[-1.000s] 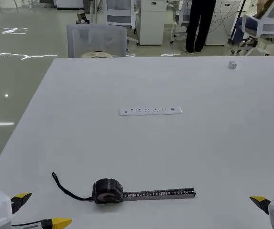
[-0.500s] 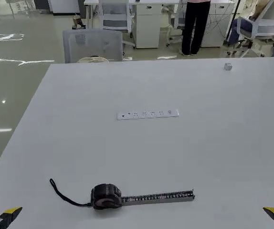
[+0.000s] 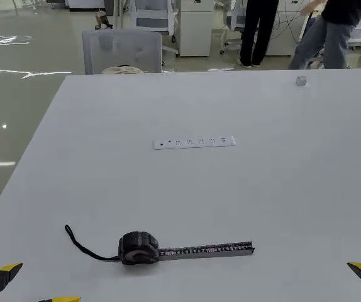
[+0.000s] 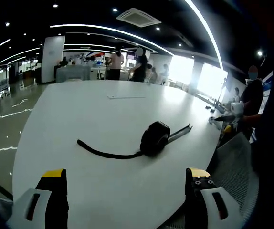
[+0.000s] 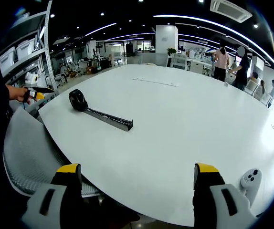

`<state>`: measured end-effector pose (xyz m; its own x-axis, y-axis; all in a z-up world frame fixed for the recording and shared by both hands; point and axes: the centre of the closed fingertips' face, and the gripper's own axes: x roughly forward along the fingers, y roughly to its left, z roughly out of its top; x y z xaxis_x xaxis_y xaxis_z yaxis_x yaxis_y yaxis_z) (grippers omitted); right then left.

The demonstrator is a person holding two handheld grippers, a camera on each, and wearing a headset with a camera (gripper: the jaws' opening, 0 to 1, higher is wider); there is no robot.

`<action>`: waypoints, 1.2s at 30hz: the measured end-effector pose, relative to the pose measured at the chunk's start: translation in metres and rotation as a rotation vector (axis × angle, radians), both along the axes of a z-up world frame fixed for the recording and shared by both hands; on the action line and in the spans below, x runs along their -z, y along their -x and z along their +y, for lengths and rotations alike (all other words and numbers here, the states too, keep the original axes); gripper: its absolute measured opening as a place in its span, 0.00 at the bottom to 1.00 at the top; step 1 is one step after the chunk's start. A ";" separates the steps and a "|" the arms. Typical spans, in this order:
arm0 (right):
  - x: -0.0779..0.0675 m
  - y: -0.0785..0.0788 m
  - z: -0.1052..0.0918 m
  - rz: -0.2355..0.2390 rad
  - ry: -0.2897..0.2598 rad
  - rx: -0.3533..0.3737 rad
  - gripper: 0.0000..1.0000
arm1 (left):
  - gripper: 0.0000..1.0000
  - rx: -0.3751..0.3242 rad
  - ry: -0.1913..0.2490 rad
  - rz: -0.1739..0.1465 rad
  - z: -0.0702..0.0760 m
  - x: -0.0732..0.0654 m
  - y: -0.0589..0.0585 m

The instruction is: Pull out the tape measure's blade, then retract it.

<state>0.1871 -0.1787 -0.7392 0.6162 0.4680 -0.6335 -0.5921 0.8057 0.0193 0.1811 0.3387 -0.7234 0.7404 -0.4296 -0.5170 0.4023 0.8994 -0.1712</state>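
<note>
I have the left claw [image 4: 126, 174] released, jaws wide apart and holding nothing, at the near edge of the desk [image 3: 262, 189] towards its left corner. The right claw [image 5: 137, 168] is likewise released and empty, at the near edge towards the right. The tape measure [image 3: 138, 247] lies close to the near edge, left of middle. Its blade [image 3: 205, 250] is drawn out flat toward the right and its strap [image 3: 83, 245] trails left. A power strip [image 3: 194, 143] sits mid-desk.

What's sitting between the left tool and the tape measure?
Nothing visible. Bare table lies between the open left tool and the tape measure; only its own strap lies on that side.
</note>
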 end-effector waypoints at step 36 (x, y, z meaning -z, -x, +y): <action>0.005 -0.004 0.005 0.045 0.012 -0.075 0.97 | 1.00 0.005 0.022 -0.014 -0.039 -0.006 -0.005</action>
<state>0.1907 -0.1740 -0.7438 0.5505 0.5039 -0.6656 -0.6493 0.7596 0.0381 0.1858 0.2998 -0.7176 0.7452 -0.4448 -0.4969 0.4095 0.8933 -0.1854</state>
